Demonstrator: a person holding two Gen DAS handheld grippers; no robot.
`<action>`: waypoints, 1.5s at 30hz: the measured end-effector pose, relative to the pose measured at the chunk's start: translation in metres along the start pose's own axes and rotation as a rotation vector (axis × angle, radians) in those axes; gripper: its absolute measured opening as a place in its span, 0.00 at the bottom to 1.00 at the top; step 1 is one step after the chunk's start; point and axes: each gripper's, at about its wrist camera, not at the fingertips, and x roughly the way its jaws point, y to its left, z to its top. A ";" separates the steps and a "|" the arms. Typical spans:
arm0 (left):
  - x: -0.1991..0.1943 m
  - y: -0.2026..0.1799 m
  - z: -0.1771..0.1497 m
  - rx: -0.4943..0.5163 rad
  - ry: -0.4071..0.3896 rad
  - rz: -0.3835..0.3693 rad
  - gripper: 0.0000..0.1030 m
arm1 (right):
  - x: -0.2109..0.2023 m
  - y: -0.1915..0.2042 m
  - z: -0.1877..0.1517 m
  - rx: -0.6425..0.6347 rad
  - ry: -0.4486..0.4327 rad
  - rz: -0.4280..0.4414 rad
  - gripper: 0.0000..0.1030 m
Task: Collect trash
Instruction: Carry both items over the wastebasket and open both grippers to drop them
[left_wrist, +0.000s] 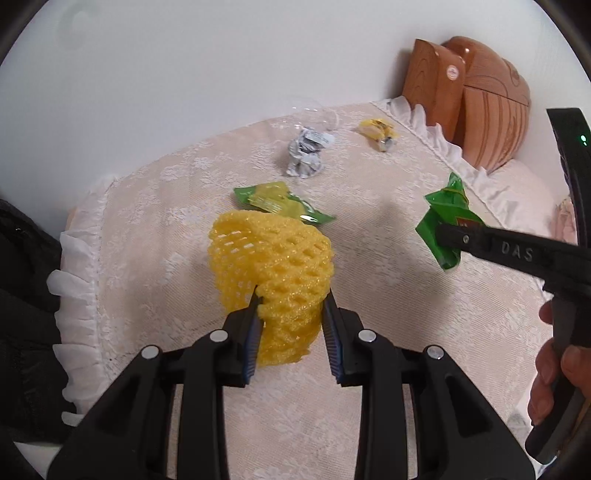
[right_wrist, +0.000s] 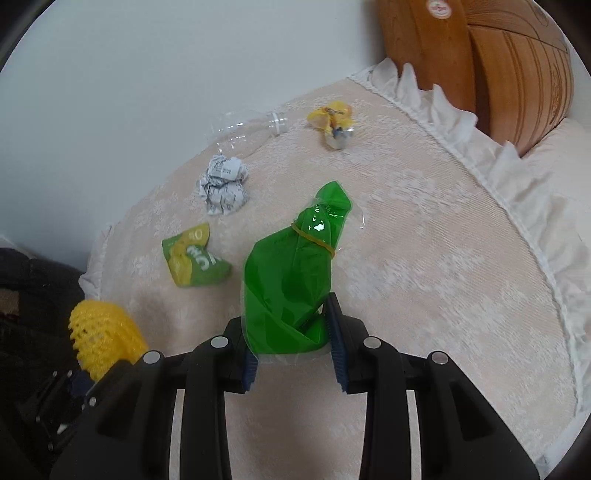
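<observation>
Both tongs are loaded, so the job now is just carrying without dropping. The left tongs are pinching the yellow foam fruit net, squashed between the pads; it's springy, so I'd keep the squeeze on. The right tongs are clamped on the lower end of the green cellophane bag tied with a rubber band, which is slick, so no jerky swings.

Surface is a pale pink lace-covered bed with a white frill, white wall behind, wooden headboard far right of the tongs. Ahead of them lie a clear plastic bottle, crumpled printed paper, a green-and-yellow snack wrapper and a small yellow wrapper.
</observation>
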 end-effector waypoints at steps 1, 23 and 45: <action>-0.004 -0.008 -0.004 0.009 0.005 -0.013 0.29 | -0.007 -0.003 -0.008 -0.001 0.007 -0.001 0.32; -0.058 -0.189 -0.069 0.345 0.006 -0.159 0.29 | -0.143 -0.126 -0.160 0.099 -0.061 -0.096 0.32; -0.044 -0.437 -0.213 0.914 0.216 -0.427 0.29 | -0.222 -0.331 -0.358 0.538 -0.021 -0.364 0.32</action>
